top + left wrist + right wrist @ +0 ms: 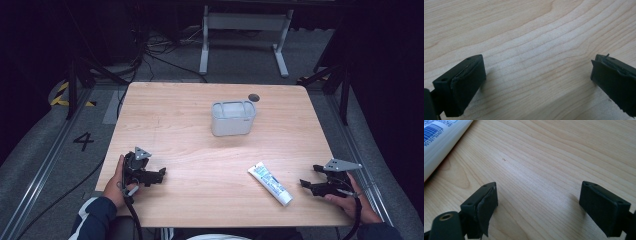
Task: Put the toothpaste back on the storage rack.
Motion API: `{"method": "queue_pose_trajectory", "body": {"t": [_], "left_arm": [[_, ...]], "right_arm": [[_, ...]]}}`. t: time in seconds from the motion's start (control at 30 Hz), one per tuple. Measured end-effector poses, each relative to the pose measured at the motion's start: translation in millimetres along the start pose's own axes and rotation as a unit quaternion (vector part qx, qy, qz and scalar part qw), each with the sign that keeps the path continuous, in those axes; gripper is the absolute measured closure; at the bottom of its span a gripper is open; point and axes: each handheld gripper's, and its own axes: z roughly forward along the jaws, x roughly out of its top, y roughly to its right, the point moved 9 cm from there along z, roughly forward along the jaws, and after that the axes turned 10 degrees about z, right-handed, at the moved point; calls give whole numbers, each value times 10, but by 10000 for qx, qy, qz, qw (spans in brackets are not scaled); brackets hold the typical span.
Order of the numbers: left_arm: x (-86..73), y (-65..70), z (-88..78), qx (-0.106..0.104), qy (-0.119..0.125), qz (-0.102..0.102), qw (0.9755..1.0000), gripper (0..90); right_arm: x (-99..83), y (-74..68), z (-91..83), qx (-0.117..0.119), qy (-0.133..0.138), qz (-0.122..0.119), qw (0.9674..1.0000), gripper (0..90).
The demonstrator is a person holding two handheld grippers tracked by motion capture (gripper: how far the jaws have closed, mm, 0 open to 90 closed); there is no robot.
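Observation:
A white tube with blue print (270, 183) lies flat on the wooden table (200, 130), near its front right. My right gripper (306, 185) rests just right of the tube, open, nothing between its jaws. In the right gripper view the tube (439, 140) shows at the upper left, beyond the open jaws of the right gripper (537, 202). My left gripper (161, 174) rests at the table's front left, open and empty. The left gripper view has bare wood between the wide-apart jaws of the left gripper (537, 75). A translucent grey basket (233, 118) stands upright at the table's middle back.
A small dark round disc (254, 97) sits in the tabletop behind the basket. Cables, a white table frame (245, 30) and black stands are on the floor beyond the far edge.

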Motion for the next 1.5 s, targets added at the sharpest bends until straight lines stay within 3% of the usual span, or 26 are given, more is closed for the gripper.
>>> {"method": "queue_pose_trajectory", "body": {"t": [0.33,0.47,0.5,0.57,0.67,0.9,1.03,1.5], "left_arm": [[18,-1,19,-235,48,225,9995,4],[26,-1,28,-434,69,409,9982,3],[22,-5,27,-532,83,534,9971,3],[33,-25,33,-534,106,650,9964,1],[29,-12,30,-598,76,606,9963,2],[55,-27,52,-652,118,798,9946,2],[60,-14,55,-690,106,760,9947,4],[59,-5,55,-712,99,732,9947,4]], "right_arm": [[-8,19,-29,-146,-209,88,9996,147],[-42,16,-89,-193,-393,47,9990,173],[-47,10,-97,-182,-406,38,9990,179],[-59,3,-117,-168,-444,26,9989,192],[-52,-23,-150,-115,-436,44,9990,203],[16,-106,-210,51,-377,55,9993,223],[86,-197,-256,159,-322,13,9994,229],[304,-460,-258,324,-477,-392,9976,240]]}}
